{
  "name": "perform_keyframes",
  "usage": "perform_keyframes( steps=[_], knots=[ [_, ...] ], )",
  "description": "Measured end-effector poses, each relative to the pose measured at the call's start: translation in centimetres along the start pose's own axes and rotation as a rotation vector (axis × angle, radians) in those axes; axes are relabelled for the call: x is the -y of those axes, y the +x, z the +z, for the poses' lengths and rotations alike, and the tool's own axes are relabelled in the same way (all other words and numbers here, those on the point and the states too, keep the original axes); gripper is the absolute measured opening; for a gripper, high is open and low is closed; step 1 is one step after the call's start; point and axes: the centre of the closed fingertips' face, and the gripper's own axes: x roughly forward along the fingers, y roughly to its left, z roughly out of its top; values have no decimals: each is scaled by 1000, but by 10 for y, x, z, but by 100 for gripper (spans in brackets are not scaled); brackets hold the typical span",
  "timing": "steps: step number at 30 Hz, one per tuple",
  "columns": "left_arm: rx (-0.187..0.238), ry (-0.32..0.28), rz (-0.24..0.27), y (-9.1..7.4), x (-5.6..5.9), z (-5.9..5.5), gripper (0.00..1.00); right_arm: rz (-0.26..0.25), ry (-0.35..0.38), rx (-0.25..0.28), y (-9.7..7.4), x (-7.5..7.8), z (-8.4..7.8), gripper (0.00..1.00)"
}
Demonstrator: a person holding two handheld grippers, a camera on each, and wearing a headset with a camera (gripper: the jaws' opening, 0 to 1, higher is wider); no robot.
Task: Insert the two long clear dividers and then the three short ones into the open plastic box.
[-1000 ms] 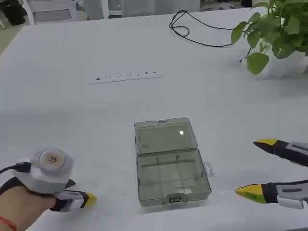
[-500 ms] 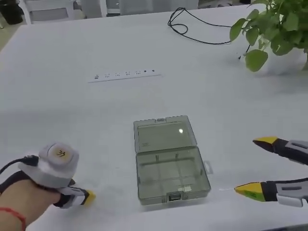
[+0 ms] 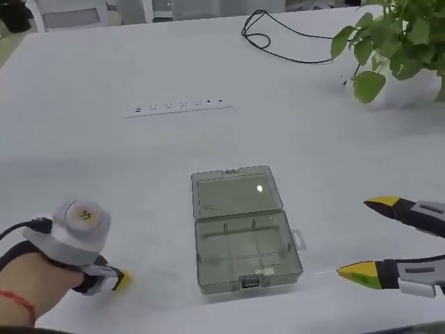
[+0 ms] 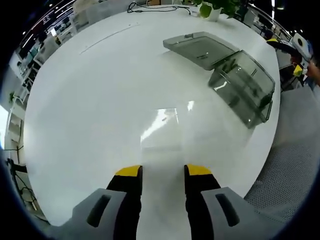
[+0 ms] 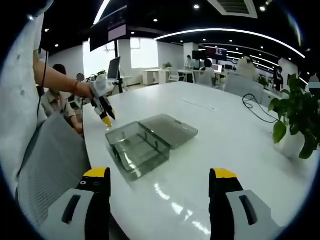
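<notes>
The clear plastic box (image 3: 247,252) sits open on the white table, its lid (image 3: 236,191) laid flat behind it. Thin clear partitions show inside the tray, crossing each other. My left gripper (image 3: 117,280) rests low on the table to the box's left, its jaws open by a narrow gap with nothing between them (image 4: 164,171). In the left gripper view the box (image 4: 244,85) lies ahead to the right. My right gripper (image 3: 367,239) hovers to the right of the box, wide open and empty. In the right gripper view (image 5: 160,175) the box (image 5: 136,149) stands ahead.
A white power strip (image 3: 179,106) lies on the table behind the box. A black cable (image 3: 278,43) curls at the far edge, and a potted plant (image 3: 396,35) stands at the far right. People sit beyond the table (image 5: 60,102).
My left gripper has slid a little to the left, away from the box. The right gripper and the box have held still.
</notes>
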Motion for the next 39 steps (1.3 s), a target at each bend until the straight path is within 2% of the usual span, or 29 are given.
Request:
perform_keyframes(
  steps=[6, 10, 15, 19, 21, 26, 28, 31, 36, 39],
  knots=[
    [12, -3, -10, -2, 3, 0, 30, 3, -7, -6, 0, 0, 1, 81],
    [33, -35, -17, -5, 4, 1, 30, 4, -11, -6, 0, -1, 5, 80],
    [90, -93, -36, -13, 5, 11, 30, 0, -9, -1, 0, -1, 10, 80],
    [139, -130, -48, -20, 6, 18, 30, -2, 7, 21, 0, -3, 20, 78],
    [181, -162, -66, -26, 10, 25, 30, -5, 16, 38, 0, -3, 28, 78],
    [255, -206, -92, -42, 17, 38, 30, -20, 44, 80, 0, -4, 49, 75],
    [298, -221, -108, -48, 21, 47, 30, -23, 54, 94, 1, -6, 58, 73],
    [364, -246, -153, -58, 33, 62, 30, -28, 80, 117, 4, -9, 72, 68],
    [463, -294, -231, -73, 56, 87, 30, -9, 156, 161, 11, -20, 96, 62],
    [507, -297, -273, -80, 73, 101, 30, 6, 182, 174, 17, -28, 110, 57]
  ],
)
